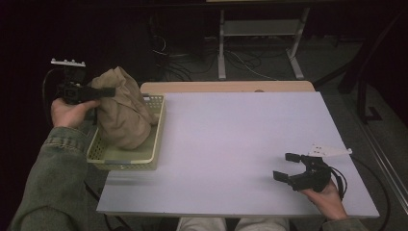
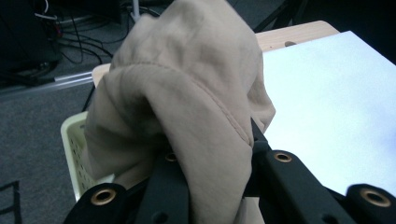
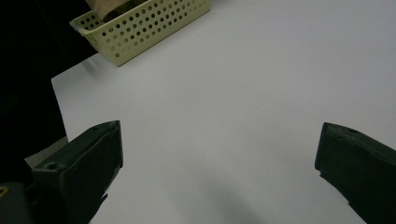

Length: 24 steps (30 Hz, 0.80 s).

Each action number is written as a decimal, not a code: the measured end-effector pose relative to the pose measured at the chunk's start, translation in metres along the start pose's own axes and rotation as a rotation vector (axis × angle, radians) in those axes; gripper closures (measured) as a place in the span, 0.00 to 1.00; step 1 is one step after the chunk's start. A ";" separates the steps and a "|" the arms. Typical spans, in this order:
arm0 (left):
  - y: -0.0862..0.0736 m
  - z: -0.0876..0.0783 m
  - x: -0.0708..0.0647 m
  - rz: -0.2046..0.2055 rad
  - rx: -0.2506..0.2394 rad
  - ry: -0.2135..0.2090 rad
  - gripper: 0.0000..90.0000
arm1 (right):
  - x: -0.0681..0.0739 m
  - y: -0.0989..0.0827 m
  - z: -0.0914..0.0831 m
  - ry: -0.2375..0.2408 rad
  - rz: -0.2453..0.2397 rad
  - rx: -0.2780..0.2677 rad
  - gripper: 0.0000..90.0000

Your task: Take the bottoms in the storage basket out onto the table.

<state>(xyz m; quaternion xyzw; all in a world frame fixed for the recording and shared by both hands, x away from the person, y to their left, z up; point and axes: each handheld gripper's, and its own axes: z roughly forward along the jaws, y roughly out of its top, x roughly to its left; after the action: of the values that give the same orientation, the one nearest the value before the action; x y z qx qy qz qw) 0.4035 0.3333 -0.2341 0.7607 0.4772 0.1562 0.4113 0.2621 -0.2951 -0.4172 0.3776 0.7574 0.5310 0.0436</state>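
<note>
A tan cloth is bunched up and hangs into a pale yellow perforated basket at the table's left edge. My left gripper is shut on the cloth's upper part, held above the basket. In the left gripper view the cloth drapes over both black jaws and is pinched between them. Near the table's front right corner my right gripper rests in a hand with its jaws wide apart and nothing between them. The right gripper view has the same gripper open over bare white table, with the basket far off.
The white tabletop stretches between the basket and the right hand. A wooden strip edges the far side. Beyond it stand a metal desk frame and loose cables on a grey floor.
</note>
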 end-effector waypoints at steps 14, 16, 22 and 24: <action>0.020 -0.026 -0.016 0.082 -0.002 0.018 0.85 | 0.000 0.000 -0.001 0.003 0.006 -0.008 0.01; 0.022 -0.030 -0.017 0.089 -0.009 0.017 0.85 | 0.000 0.000 -0.001 0.004 0.010 -0.009 0.01; 0.028 -0.041 -0.021 0.105 -0.018 0.004 0.85 | 0.000 0.000 -0.001 -0.003 0.001 -0.015 0.01; 0.030 -0.044 -0.023 0.104 -0.025 -0.001 0.85 | 0.000 0.000 -0.001 -0.003 0.004 -0.020 0.01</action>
<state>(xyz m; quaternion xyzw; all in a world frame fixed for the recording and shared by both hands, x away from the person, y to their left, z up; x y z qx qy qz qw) 0.3823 0.3283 -0.1803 0.7795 0.4348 0.1830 0.4121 0.2618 -0.2962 -0.4168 0.3793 0.7512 0.5381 0.0475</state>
